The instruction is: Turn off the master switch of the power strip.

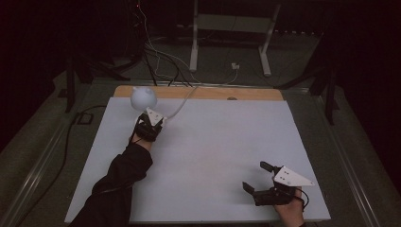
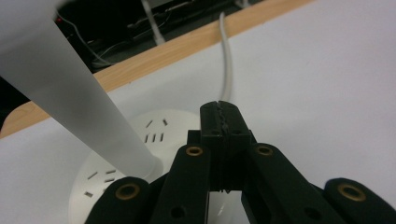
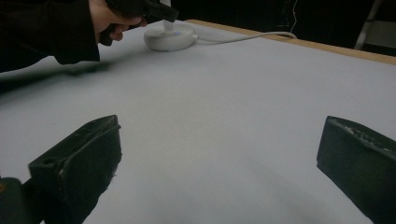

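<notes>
A white desk lamp stands at the far left of the table, its rounded head [image 1: 143, 98] above a round base [image 2: 154, 133] with small slots. Its pale stem [image 2: 70, 93] rises to the left in the left gripper view. My left gripper [image 2: 219, 109] is shut with nothing between its jaws, its tips just over the base's edge, beside the stem. In the high view the left gripper [image 1: 147, 122] sits right behind the lamp. My right gripper [image 1: 255, 176] rests near the front right edge, jaws wide open and empty [image 3: 224, 154]. The lamp base [image 3: 169, 36] lies far off.
A white sheet [image 1: 217, 142] covers the table, with a wooden strip [image 1: 246, 93] bare along the far edge. The lamp's white cable [image 2: 227, 70] runs off that far edge. Beyond the table are floor cables and a white stand [image 1: 194, 47].
</notes>
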